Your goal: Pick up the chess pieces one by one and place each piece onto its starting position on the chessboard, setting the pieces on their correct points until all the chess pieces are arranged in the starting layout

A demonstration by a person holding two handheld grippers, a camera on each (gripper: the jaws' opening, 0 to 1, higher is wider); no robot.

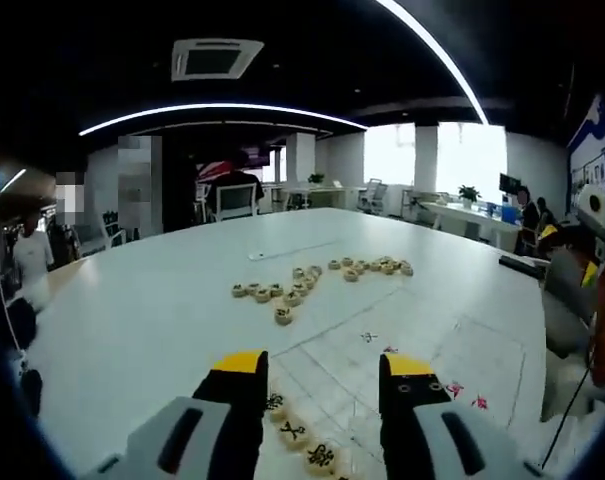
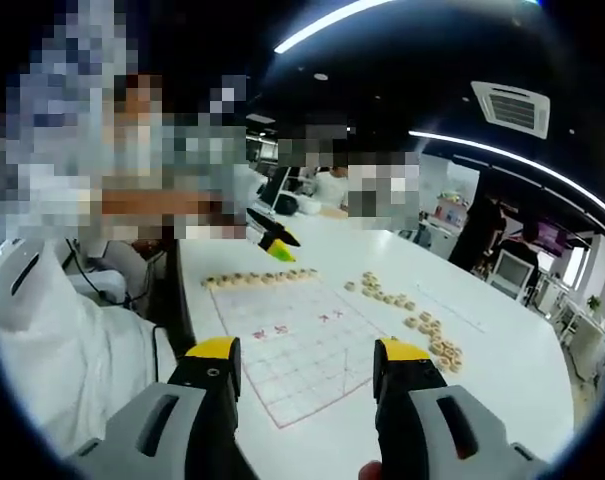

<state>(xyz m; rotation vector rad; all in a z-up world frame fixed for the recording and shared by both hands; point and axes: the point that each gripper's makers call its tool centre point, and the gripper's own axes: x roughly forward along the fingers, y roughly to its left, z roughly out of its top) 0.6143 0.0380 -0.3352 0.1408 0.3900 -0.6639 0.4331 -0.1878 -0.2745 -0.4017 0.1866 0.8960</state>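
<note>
Both grippers, left (image 1: 323, 375) & right (image 2: 302, 362), wide open w/ nothing held; risk knocking placed row (image 2: 261, 278) at 11 o'clock reaching for loose pieces (image 1: 317, 277).

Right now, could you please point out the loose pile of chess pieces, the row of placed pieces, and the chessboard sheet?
loose pile of chess pieces (image 1: 322, 275): left gripper view, a disc mid-cluster.
row of placed pieces (image 2: 260, 278): right gripper view, a disc mid-row along the board's far edge.
chessboard sheet (image 2: 300, 355): right gripper view, bare grid near the centre.
</note>
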